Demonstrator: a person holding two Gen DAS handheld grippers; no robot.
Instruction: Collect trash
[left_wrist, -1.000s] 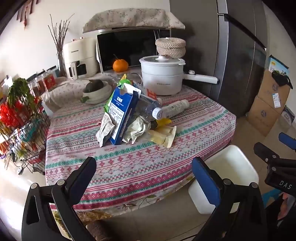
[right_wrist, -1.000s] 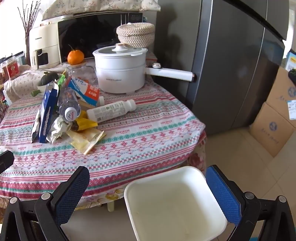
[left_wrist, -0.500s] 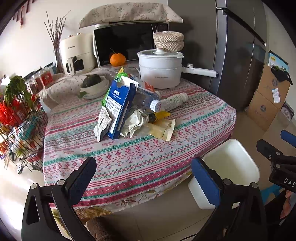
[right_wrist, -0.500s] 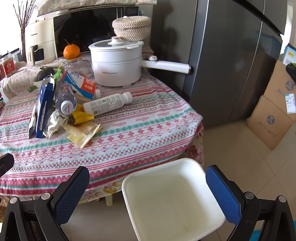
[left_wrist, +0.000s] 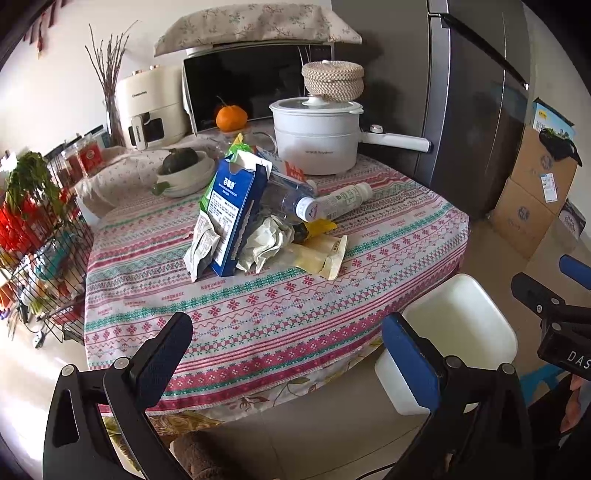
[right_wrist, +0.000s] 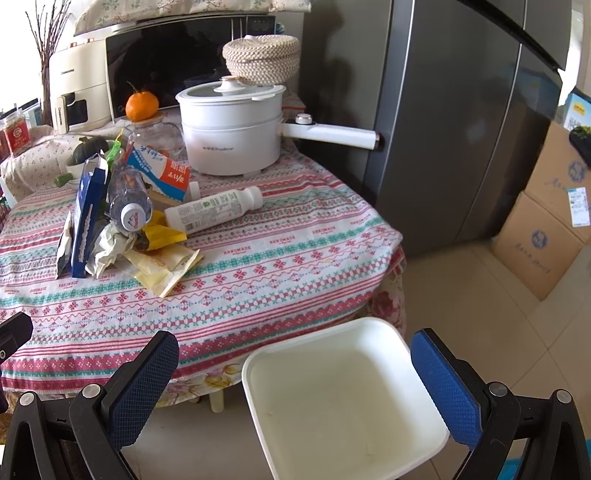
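Observation:
A heap of trash lies mid-table on the patterned tablecloth (left_wrist: 258, 314): a blue carton (left_wrist: 234, 214), a crumpled paper (left_wrist: 266, 240), a yellow wrapper (left_wrist: 317, 254), a clear water bottle (left_wrist: 291, 199), a white drink bottle (left_wrist: 343, 201) and a blue-white milk carton (right_wrist: 159, 171). An empty white bin (right_wrist: 343, 398) stands on the floor by the table's near right edge; it also shows in the left wrist view (left_wrist: 458, 332). My left gripper (left_wrist: 288, 350) is open and empty, short of the table edge. My right gripper (right_wrist: 295, 376) is open and empty above the bin.
A white pot (left_wrist: 317, 136) with a long handle, a woven basket (left_wrist: 332, 79), an orange (left_wrist: 231, 118), a bowl (left_wrist: 184, 173), a microwave and an air fryer stand at the back. A wire rack (left_wrist: 33, 251) stands left, a fridge (right_wrist: 461, 110) and cardboard boxes (right_wrist: 546, 229) right.
Both grippers have drifted slightly, so the table and bin sit a little differently in view. Nothing on the table moved; both grippers stay open.

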